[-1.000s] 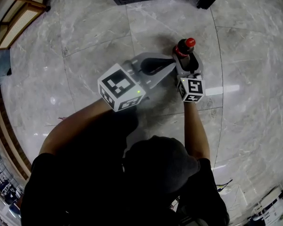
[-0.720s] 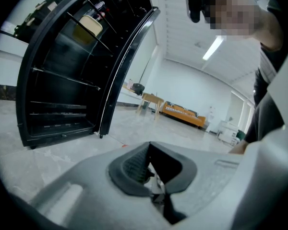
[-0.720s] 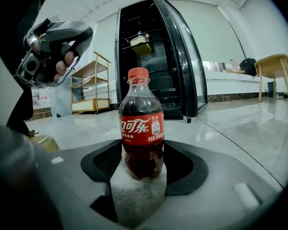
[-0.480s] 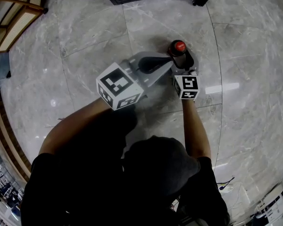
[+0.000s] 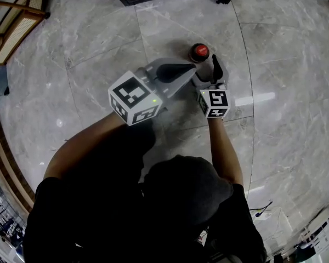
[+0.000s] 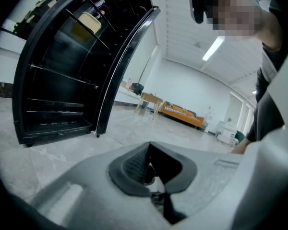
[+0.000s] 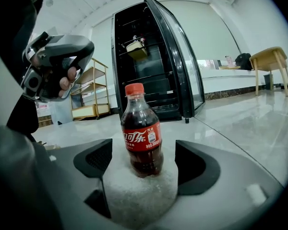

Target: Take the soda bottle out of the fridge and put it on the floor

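Note:
The soda bottle (image 7: pixel 141 140), dark cola with a red cap and red label, stands upright on the marble floor (image 7: pixel 240 128). From the head view its red cap (image 5: pixel 199 51) shows just ahead of my right gripper (image 5: pixel 206 71). My right gripper (image 7: pixel 141 163) has the bottle between its jaws, which are opening; both pads stand clear of it. My left gripper (image 5: pixel 187 70) hovers just left of the bottle, shut with nothing in it (image 6: pixel 151 169). The black fridge (image 7: pixel 149 56) stands behind with its door open.
The fridge's open door (image 7: pixel 180 56) swings out to the right of the cabinet (image 6: pixel 62 66). A rattan shelf (image 5: pixel 11 21) is at the far left. A wooden chair (image 7: pixel 271 61) and an orange sofa (image 6: pixel 182 115) stand far off.
The bottle has gone from tilted in the right gripper's grip to standing upright on the floor. The right jaws have spread off it. Both grippers shifted slightly left.

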`<state>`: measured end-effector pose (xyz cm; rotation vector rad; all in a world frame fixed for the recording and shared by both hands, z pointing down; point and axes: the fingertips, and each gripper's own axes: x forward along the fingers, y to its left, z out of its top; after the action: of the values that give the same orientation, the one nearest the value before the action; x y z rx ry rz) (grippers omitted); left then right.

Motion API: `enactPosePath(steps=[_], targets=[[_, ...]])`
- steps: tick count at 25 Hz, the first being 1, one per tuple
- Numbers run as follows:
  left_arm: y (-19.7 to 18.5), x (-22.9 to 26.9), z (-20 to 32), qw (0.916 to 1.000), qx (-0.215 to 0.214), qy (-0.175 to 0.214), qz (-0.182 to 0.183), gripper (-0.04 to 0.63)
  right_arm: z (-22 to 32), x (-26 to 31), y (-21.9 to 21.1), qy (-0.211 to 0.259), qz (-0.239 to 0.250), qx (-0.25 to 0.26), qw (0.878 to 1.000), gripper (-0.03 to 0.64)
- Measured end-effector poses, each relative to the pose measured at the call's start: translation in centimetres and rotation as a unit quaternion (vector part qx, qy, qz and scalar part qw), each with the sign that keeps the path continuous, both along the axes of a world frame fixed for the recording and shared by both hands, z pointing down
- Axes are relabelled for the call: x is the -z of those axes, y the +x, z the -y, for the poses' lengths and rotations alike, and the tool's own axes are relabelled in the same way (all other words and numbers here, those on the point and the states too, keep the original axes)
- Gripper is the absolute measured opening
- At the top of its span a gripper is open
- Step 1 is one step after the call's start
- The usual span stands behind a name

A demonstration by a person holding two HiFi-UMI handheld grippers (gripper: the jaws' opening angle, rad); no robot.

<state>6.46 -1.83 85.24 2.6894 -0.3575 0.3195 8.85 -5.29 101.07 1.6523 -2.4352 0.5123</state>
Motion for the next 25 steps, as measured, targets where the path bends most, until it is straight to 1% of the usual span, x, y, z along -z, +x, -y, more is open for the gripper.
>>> enactPosePath(steps=[3,4,6,8,10,13,16,17,19,22,25], targets=[[0.1,0.1,-0.1,1.0,0.001,-0.002,0.0,0.002,-0.4,0.6,0.3,-0.001,0.0,0.002,1.0,0.398],[0.0,0.1,0.0,1.0,0.002,-0.002,0.0,0.002,-0.6,0.7,0.4,0.0,-0.003,0.004,1.0,0.379],[-0.1,0.1,0.1,1.0,0.007,-0.001,-0.001,0.002,-1.0,0.8,0.5,0.0,-0.009,0.006,1.0,0.312],[-0.2,0.1,0.0,1.0,0.009,0.0,0.0,0.002,-1.3,0.9,0.8,-0.001,-0.01,0.002,1.0,0.3],[-0.1,0.1,-0.3,1.0,0.007,0.0,0.001,0.002,-1.6,1.0,1.2,-0.002,-0.009,-0.003,1.0,0.244],[0.0,0.0,-0.7,1.0,0.0,0.002,0.004,0.002,-1.8,1.1,1.8,-0.003,0.0,-0.009,1.0,0.189],[0.0,-0.1,-1.0,1.0,-0.001,0.002,0.005,0.002,-1.9,1.5,2.3,0.003,0.01,-0.014,1.0,0.115],[0.0,-0.1,-1.0,1.0,0.0,0.001,0.004,0.002,-2.0,1.7,2.4,0.005,0.011,-0.016,1.0,0.086],[-0.1,-0.1,-0.9,1.0,0.002,0.001,0.003,0.002,-2.1,2.0,2.7,0.008,0.014,-0.017,1.0,0.0],[-0.1,0.1,-0.7,1.0,0.004,0.001,-0.001,0.002,-2.0,2.5,2.5,0.01,0.018,-0.009,1.0,-0.002],[0.2,1.1,0.3,0.9997,0.015,-0.001,-0.018,0.002,-1.5,3.4,2.5,0.009,0.011,-0.005,1.0,-0.002]])
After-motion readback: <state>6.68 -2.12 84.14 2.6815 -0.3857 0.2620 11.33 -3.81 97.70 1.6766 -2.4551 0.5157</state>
